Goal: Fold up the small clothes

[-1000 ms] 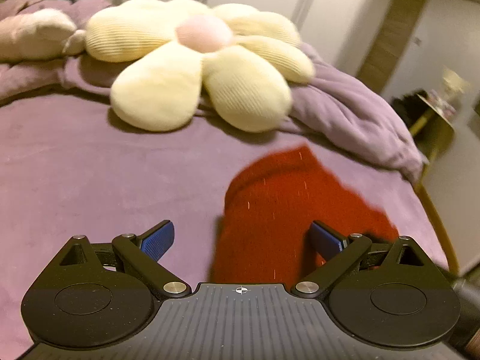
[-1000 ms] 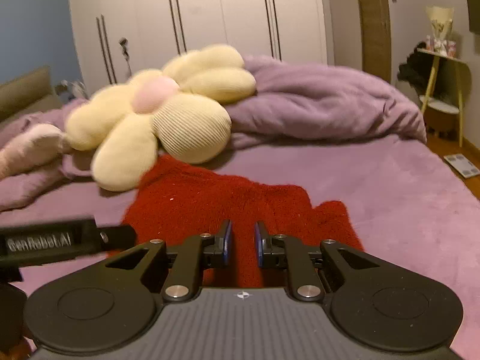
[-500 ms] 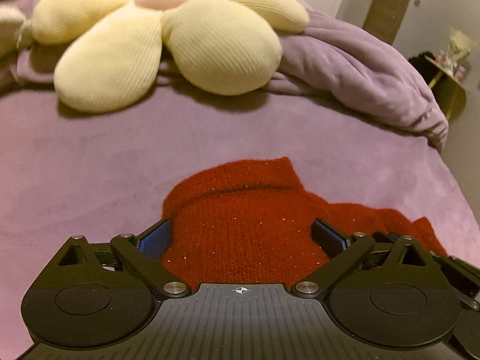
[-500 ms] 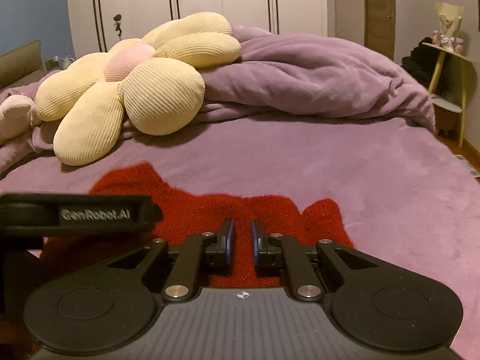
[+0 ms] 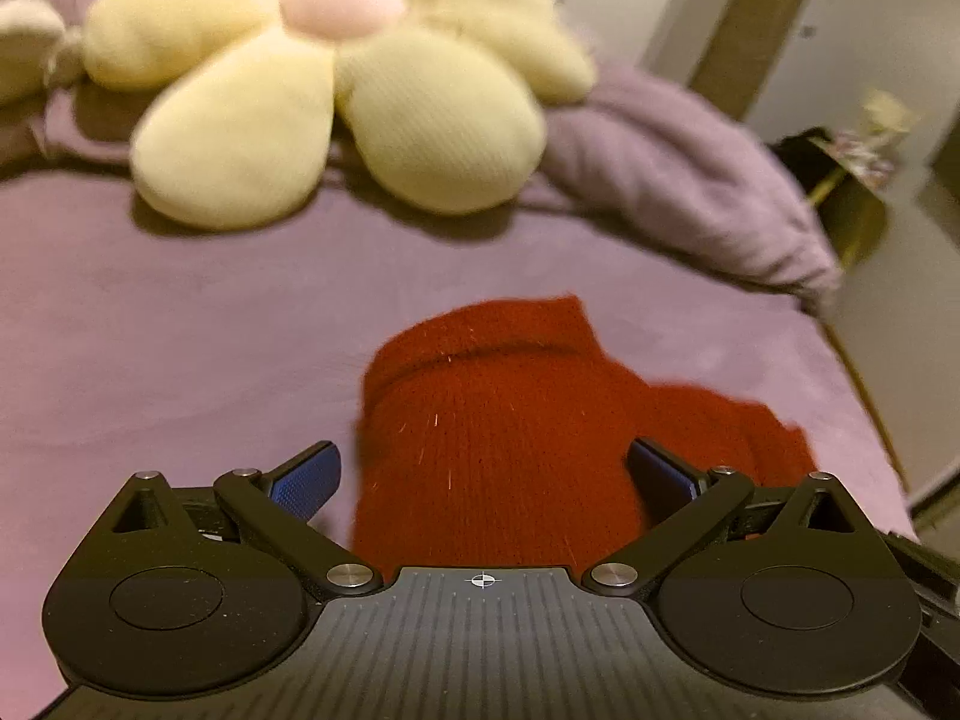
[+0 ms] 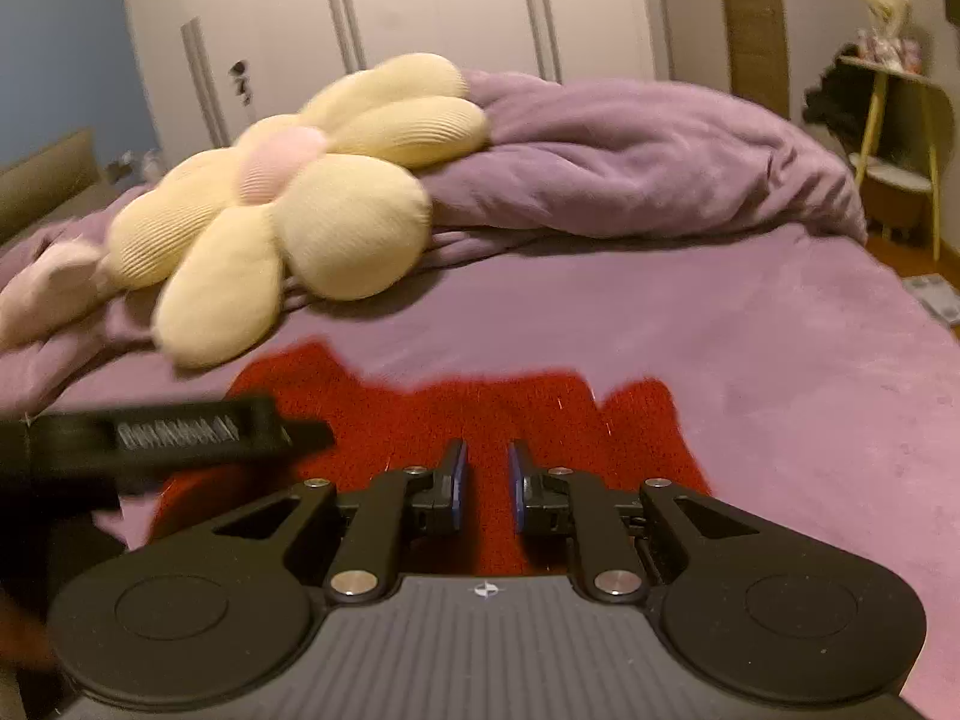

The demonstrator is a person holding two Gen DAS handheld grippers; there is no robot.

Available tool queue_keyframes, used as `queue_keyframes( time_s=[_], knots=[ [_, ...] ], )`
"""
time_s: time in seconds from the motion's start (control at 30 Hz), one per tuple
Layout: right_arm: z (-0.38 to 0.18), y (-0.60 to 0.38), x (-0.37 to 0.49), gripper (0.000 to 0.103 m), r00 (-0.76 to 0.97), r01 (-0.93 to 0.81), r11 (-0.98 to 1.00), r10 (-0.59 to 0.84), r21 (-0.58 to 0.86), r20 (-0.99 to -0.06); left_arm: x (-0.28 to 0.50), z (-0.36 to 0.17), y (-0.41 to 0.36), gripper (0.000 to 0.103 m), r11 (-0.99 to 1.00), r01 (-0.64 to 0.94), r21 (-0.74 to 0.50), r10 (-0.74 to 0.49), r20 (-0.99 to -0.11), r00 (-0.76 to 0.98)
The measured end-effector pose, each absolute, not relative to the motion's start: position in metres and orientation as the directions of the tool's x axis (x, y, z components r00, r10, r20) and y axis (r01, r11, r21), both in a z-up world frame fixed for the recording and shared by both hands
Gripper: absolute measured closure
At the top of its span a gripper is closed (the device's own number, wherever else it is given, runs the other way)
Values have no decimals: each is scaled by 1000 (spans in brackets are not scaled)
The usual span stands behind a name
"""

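Observation:
A small red knit garment (image 5: 516, 438) lies on the purple bed cover (image 5: 180, 330), partly folded, with a rolled edge on its far side. My left gripper (image 5: 480, 474) is wide open just above it, its blue pads on either side of the cloth. In the right wrist view the garment (image 6: 540, 420) spreads in front of my right gripper (image 6: 485, 480), whose pads stand a narrow gap apart with no cloth visibly between them. The left gripper's body (image 6: 168, 438) shows at the left of that view.
A big cream flower-shaped cushion (image 5: 336, 96) with a pink centre lies at the head of the bed, also in the right wrist view (image 6: 288, 204). A bunched purple duvet (image 6: 648, 162) lies behind. The bed's right edge (image 5: 864, 396) drops to the floor near a yellow side table (image 6: 900, 138).
The left gripper has drawn back and lifted slightly from the garment, still open. The right gripper has stayed over the cloth, its pads a touch further apart.

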State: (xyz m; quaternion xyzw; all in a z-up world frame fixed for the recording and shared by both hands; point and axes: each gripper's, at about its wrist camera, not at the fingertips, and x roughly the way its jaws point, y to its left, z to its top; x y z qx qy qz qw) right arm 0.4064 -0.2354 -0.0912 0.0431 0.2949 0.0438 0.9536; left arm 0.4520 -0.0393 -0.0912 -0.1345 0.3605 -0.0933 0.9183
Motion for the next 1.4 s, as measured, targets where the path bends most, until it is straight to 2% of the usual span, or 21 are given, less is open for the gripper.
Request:
queue_keyframes(
  time_s=[0.07, 0.13, 0.2, 0.3, 0.4, 0.5, 0.6, 0.63, 0.67, 0.73, 0.77, 0.83, 0.87, 0.93, 1.03, 1.2, 1.4],
  knots=[
    [-84, -227, 374, 88, 825, -103, 994, 109, 43, -555, 418, -84, -28, 0, 949, 110, -295, -277, -616, 738],
    [-89, -221, 348, 88, 817, -122, 992, 92, -15, -569, 395, -91, -25, 0, 947, 133, -291, -295, -633, 715],
    [-108, -219, 345, 89, 779, -104, 990, 22, -94, -627, 389, -104, -31, 0, 946, 157, -284, -309, -642, 702],
    [-125, -218, 350, 89, 794, -88, 988, -8, -129, -607, 395, -107, -34, 0, 949, 114, -293, -285, -647, 707],
    [-129, -218, 361, 89, 797, -71, 991, -12, -113, -604, 399, -113, -47, 0, 969, 128, -211, -234, -632, 739],
    [-129, -218, 361, 89, 797, -69, 991, -15, -116, -604, 397, -107, -38, 0, 957, 79, -279, -251, -664, 704],
    [-114, -210, 345, 86, 799, -60, 986, -45, -153, -600, 366, -86, -26, 0, 950, 89, -298, -271, -654, 706],
    [-104, -207, 331, 82, 802, -53, 988, -43, -142, -596, 349, -82, -21, 0, 947, 104, -303, -282, -639, 716],
    [-95, -206, 314, 70, 812, -61, 991, -19, -118, -583, 334, -81, -16, 0, 947, 110, -303, -286, -632, 720],
    [-83, -208, 279, 58, 842, -89, 994, 46, -55, -537, 315, -85, -12, 0, 949, 112, -294, -281, -636, 719],
    [-82, -208, 267, 58, 848, -100, 995, 69, -30, -526, 310, -90, -13, 0, 954, 110, -279, -273, -655, 704],
    [-90, -203, 259, 63, 813, -125, 992, 96, -11, -574, 309, -106, -19, 0, 961, 101, -258, -260, -708, 657],
    [-97, -200, 261, 69, 794, -119, 992, 71, -39, -604, 309, -110, -23, 0, 962, 96, -257, -257, -720, 644],
    [-118, -197, 269, 72, 759, -98, 988, -5, -122, -651, 313, -114, -33, 0, 968, 119, -223, -247, -740, 626],
    [-129, -196, 275, 72, 754, -89, 984, -33, -152, -655, 319, -113, -46, 0, 981, 125, -150, -196, -758, 623],
    [-131, -202, 287, 72, 736, -80, 991, -13, -106, -677, 327, -114, -51, 0, 985, 121, -123, -172, -782, 600],
    [-125, -204, 287, 69, 701, -104, 989, -3, -107, -713, 320, -108, -35, 0, 973, 106, -204, -227, -790, 570]
  ],
)
